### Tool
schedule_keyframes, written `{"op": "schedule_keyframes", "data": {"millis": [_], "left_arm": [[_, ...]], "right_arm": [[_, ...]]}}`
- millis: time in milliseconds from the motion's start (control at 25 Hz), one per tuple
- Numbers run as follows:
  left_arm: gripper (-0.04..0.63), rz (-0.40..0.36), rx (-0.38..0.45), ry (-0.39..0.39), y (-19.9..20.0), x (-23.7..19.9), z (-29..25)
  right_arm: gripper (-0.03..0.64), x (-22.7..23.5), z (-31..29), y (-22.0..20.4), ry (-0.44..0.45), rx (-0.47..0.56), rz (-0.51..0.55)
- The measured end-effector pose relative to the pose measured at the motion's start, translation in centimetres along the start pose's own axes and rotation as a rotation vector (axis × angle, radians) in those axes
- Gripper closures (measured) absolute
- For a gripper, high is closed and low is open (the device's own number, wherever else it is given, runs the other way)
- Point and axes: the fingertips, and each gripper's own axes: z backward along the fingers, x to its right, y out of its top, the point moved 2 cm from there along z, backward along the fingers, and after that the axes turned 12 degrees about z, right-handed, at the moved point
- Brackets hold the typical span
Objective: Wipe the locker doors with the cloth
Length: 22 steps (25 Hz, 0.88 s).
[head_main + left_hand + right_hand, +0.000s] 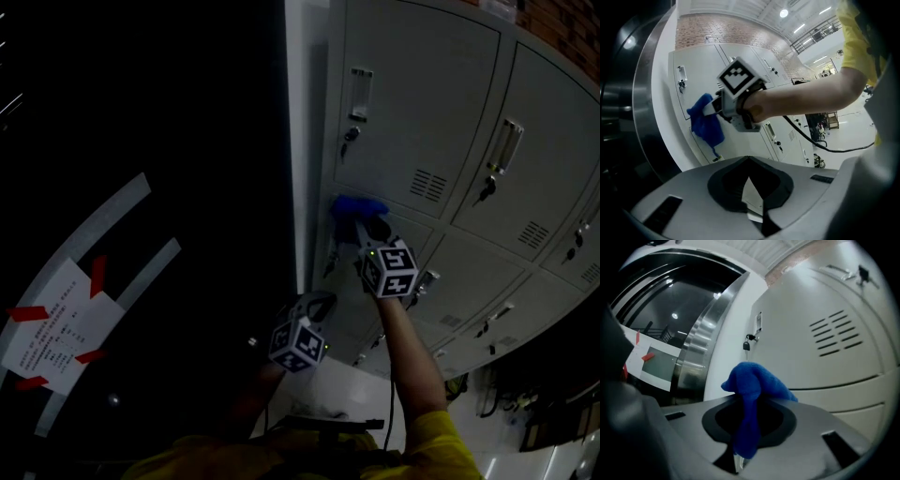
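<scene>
Grey locker doors (422,103) fill the upper right of the head view. My right gripper (362,225) is shut on a blue cloth (356,207) and holds it against the bottom edge of the upper-left door, at the seam to the door below. In the right gripper view the cloth (752,385) bunches over the jaws and hangs down between them, in front of the vented door (825,324). My left gripper (317,302) hangs lower, off the lockers, shut on nothing. From it I see the cloth (705,123) and the right gripper (716,108).
A white post (305,141) edges the lockers on the left. Beyond it is a dark panel with a paper notice (56,333) taped in red. Keys (349,137) hang in the door locks below the handles. A black cable (811,138) trails from the right gripper.
</scene>
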Motion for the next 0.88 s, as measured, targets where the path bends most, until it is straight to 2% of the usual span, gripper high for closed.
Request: {"op": "schedule_keyframes", "data": {"millis": [120, 200, 360, 520, 640, 880], "left_arm": [[0.601, 0.009, 0.003, -0.002, -0.6, 0.0, 0.4], [0.601, 0.0, 0.004, -0.008, -1.2, 0.4, 0.4], [0.601, -0.001, -0.006, -0.043, -2.9, 2.3, 0.2], [0.601, -0.013, -0.011, -0.054, -2.4, 5.0, 1.2], [0.601, -0.035, -0.013, -0.098, -2.3, 8.7, 2.8], [0.601, -0.044, -0.002, -0.068, -1.0, 18.1, 6.7]], "right_arm": [[0.546, -1.6, 7.4, 0.0, -0.014, 0.068, -0.043], [0.546, -2.8, 13.0, -1.6, -0.056, 0.077, -0.022], [0.545, -3.0, 22.9, -9.4, -0.178, -0.087, 0.029], [0.545, -2.7, 28.8, -13.5, -0.215, -0.174, -0.063], [0.545, -3.3, 32.6, -14.0, -0.217, -0.196, -0.097], [0.545, -3.9, 44.6, -11.4, -0.249, -0.138, -0.13]]}}
